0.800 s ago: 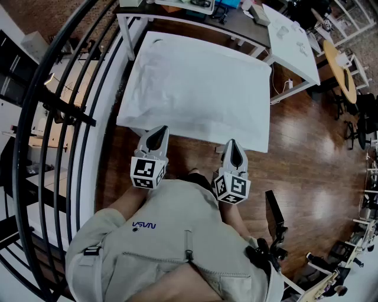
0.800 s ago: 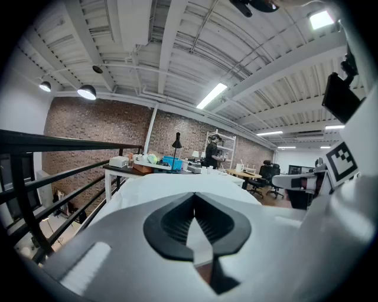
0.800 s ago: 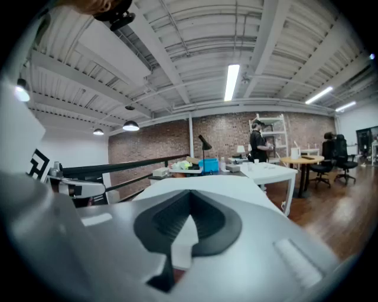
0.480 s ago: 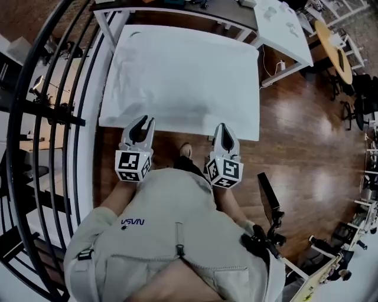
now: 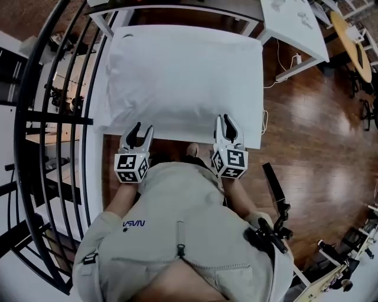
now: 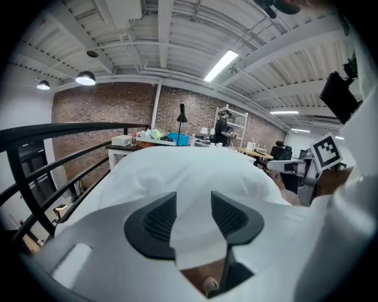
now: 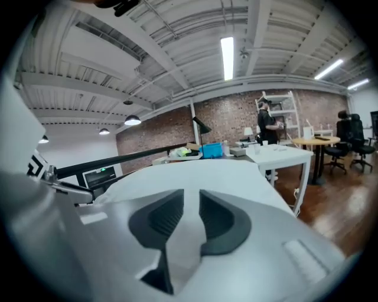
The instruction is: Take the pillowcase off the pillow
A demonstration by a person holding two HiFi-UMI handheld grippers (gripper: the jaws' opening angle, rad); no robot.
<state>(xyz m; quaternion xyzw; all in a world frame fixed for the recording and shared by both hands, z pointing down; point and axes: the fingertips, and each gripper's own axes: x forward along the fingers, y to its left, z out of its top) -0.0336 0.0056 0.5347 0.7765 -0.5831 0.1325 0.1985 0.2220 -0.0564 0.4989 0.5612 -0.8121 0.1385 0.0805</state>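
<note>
Head view puts the pillowcase [image 5: 183,76] straight ahead, its near edge between both tips. My left tongs [image 5: 140,129] gape wide and my right tongs [image 5: 227,122] are barely parted, neither pinching. Soft, light, slippery cloth, I reckon, so I'd bite just that edge layer.

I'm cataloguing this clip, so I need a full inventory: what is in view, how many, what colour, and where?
pillow in its pillowcase: one, white, flat on the table ahead.
table: one, white frame, under the pillow.
second table: one, white, upper right.
round table: one, light wood, far right.
railing: one, black, left.
floor: brown wood, right.
shoe: one, light, below the pillow's near edge.
left gripper: one, white, jaws apart at the pillow's near edge.
right gripper: one, white, jaws slightly apart there.
</note>
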